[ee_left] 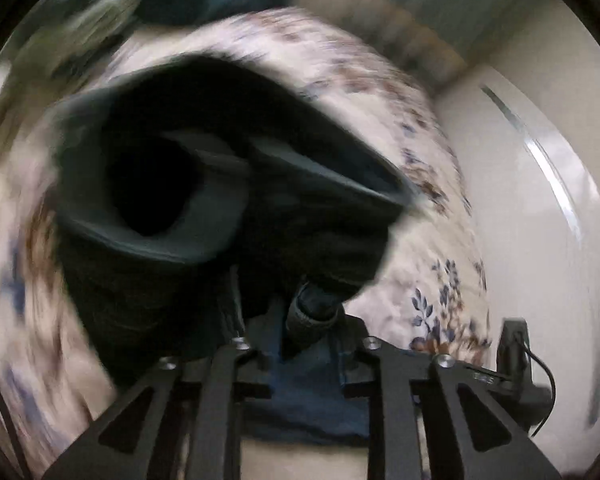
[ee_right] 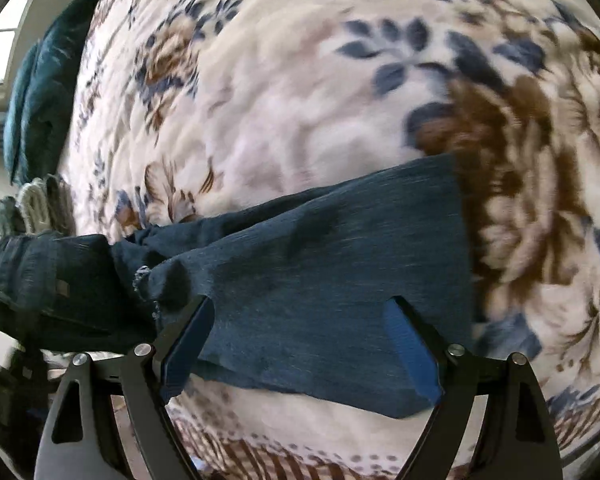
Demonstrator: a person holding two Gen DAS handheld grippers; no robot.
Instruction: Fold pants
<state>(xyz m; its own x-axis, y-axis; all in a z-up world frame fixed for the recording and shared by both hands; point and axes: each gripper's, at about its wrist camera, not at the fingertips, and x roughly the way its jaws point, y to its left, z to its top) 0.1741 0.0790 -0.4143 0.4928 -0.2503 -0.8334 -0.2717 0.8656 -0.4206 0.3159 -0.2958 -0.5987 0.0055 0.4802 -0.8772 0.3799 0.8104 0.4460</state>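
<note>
1. Left claw (ee_left: 300,320): jaws drawn close, clamped on a bunch of the pants (ee_left: 204,200); dark cloth hid the fingertips, so only the bunched fabric showed btwn them.
2. Pants, left wrist view: hung off the claw above the blanket (ee_left: 380,80), one opening gaping as a dark hole w/ a lighter hem band round it. Frame heavily blurred.
3. Right claw (ee_right: 300,340): jaws spread wide, blue pads (ee_right: 412,344) apart, nothing pinched. Both fingers sat over a flat pant leg (ee_right: 340,272); contact w/ cloth couldn't be told.
4. Pants, right wrist view: dark blue, ribbed-looking fabric; leg lay flat across the blanket (ee_right: 300,100) w/ cut end toward frame right; rest bunched and raised toward frame left (ee_right: 60,280).
5. Blanket: cream w/ brown flowers + blue leaves; lower edge had brown stripes and dots.
6. Teal cushion (ee_right: 44,92) at the blanket's far-left edge in right view; a teal blur, top of left view.
7. Labels/writing: a small pale tab (ee_right: 63,288) on the bunched part, unreadable. Faint marking on a bracket (ee_left: 484,378) of the left rig, too blurred to read.
</note>
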